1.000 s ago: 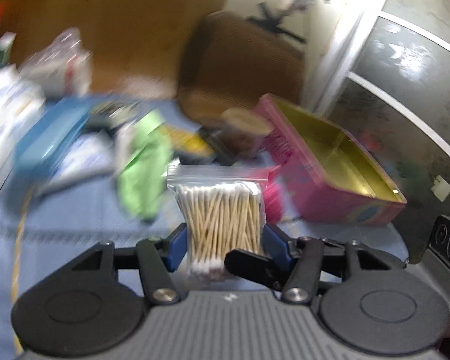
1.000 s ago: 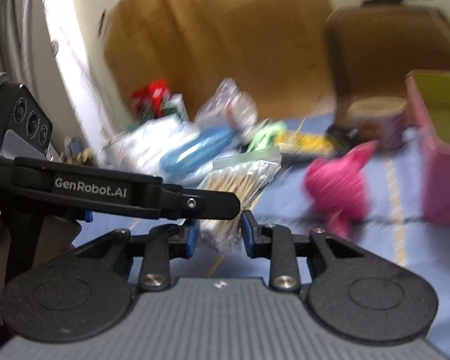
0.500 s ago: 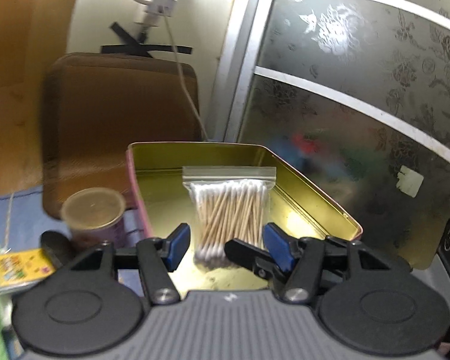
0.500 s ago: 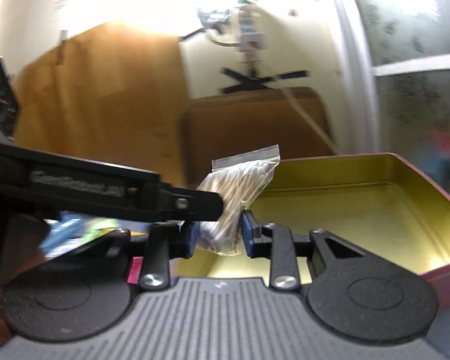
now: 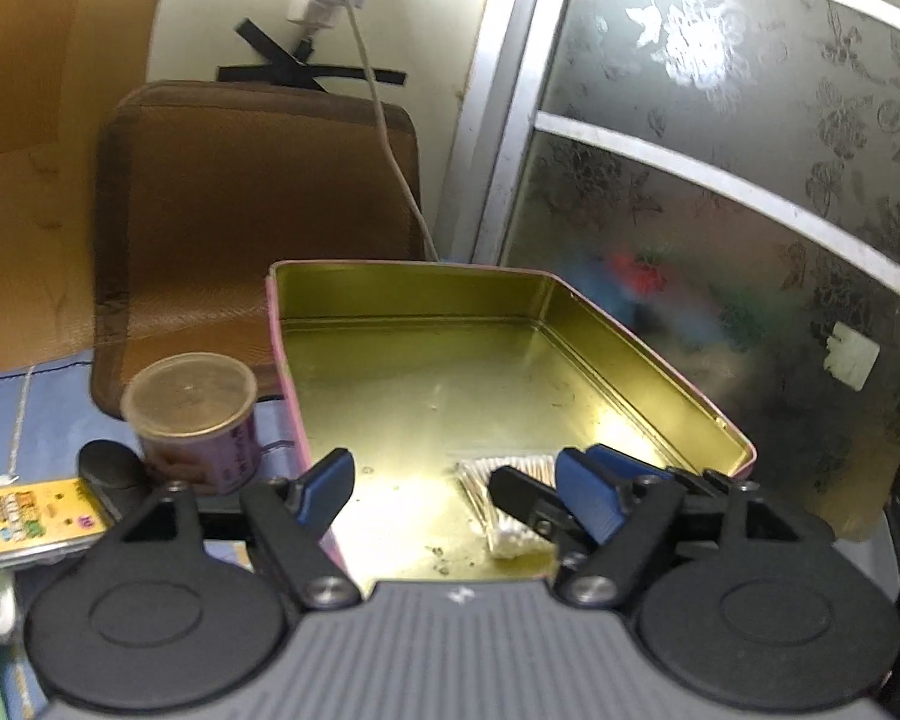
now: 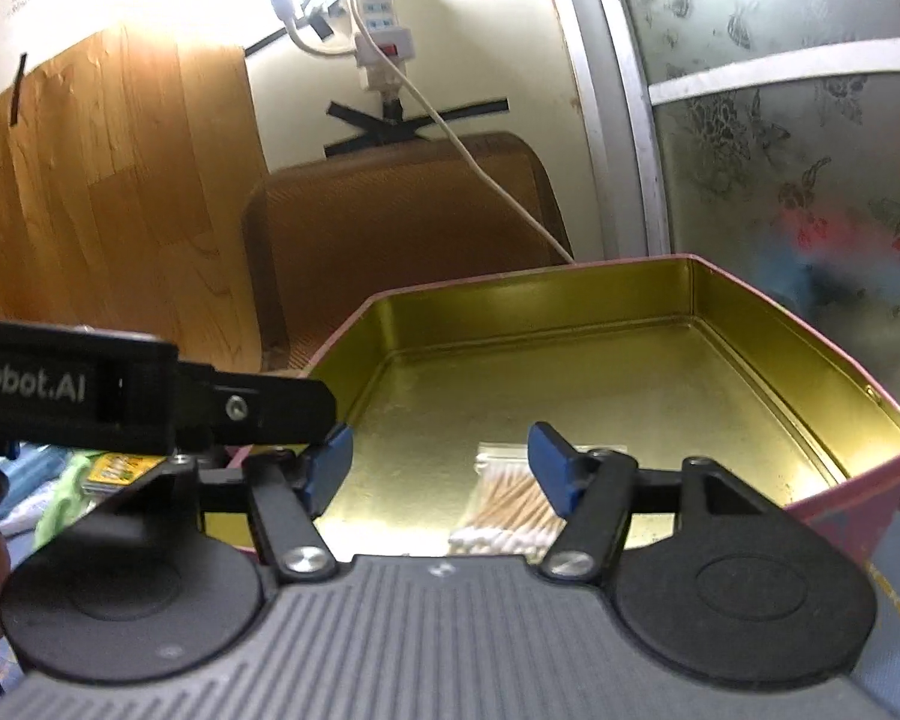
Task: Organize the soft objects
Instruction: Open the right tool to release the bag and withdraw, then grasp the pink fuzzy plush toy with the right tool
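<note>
A clear bag of cotton swabs [image 5: 498, 498] [image 6: 510, 507] lies flat on the floor of a pink tin with a gold inside [image 5: 426, 294] [image 6: 630, 294], near its front edge. My left gripper [image 5: 456, 483] hangs over the tin's near left corner, its jaws opening, nothing between the blue pads. My right gripper [image 6: 441, 468] is over the tin's front edge, jaws opening too, with the bag lying below and behind its right finger [image 6: 549, 468], untouched. In the right wrist view the left gripper's black finger [image 6: 270, 405] reaches in from the left.
A lidded purple cup [image 5: 195, 420] stands left of the tin, with a yellow packet [image 5: 36, 513] and a green item [image 6: 66, 498] on the blue cloth. Behind are a brown cushion [image 5: 252, 210], a white cable [image 5: 390, 138], a wooden panel [image 6: 108, 198] and a frosted glass door [image 5: 750, 180].
Both grippers carried the swab bag from the cluttered cloth over to the tin, then opened; the bag dropped and now lies on the tin's floor.
</note>
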`<action>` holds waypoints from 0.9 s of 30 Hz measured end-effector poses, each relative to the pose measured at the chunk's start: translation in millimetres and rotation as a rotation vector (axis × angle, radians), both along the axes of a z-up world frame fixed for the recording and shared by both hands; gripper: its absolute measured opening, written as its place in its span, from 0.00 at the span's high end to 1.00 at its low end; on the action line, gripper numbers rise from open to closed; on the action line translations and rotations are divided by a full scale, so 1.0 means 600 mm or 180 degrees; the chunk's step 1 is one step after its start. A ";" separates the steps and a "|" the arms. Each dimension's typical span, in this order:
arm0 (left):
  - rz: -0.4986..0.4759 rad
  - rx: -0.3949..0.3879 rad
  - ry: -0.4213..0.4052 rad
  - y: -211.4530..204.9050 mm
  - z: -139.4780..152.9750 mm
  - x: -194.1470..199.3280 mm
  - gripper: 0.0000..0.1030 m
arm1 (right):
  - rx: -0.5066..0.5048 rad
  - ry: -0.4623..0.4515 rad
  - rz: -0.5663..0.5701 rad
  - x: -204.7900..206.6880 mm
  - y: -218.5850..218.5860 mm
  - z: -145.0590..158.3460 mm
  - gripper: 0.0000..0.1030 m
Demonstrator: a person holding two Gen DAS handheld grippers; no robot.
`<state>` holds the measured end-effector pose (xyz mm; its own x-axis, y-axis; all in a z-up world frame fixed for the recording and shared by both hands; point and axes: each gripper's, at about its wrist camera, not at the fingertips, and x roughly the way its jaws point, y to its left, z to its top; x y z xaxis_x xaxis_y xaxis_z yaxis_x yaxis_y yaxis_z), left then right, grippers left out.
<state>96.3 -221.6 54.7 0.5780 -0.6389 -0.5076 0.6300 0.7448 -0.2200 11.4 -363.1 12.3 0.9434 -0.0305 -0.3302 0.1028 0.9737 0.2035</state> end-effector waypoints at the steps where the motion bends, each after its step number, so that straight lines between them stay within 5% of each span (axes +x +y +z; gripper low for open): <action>1: 0.0017 -0.0034 -0.0019 0.012 0.002 -0.005 0.23 | -0.0003 -0.0044 -0.0006 -0.008 0.007 0.004 0.35; 13: 0.0462 -0.0181 -0.0198 0.232 -0.014 -0.075 0.23 | -0.0145 -0.0412 0.0427 -0.066 0.113 0.027 0.35; 21: 0.0978 -0.0021 -0.0294 0.353 -0.063 -0.113 0.16 | -0.0301 -0.0205 0.0926 -0.055 0.196 0.007 0.35; 27: 0.1199 -0.0018 -0.0042 0.397 -0.106 -0.099 0.16 | -0.0442 0.0033 0.1117 -0.039 0.240 -0.011 0.36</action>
<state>37.1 16.6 -8.7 0.7795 -0.3829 -0.4957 0.3148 0.9237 -0.2184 -12.1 -219.3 5.4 0.9010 0.2490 -0.3552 -0.2407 0.9682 0.0680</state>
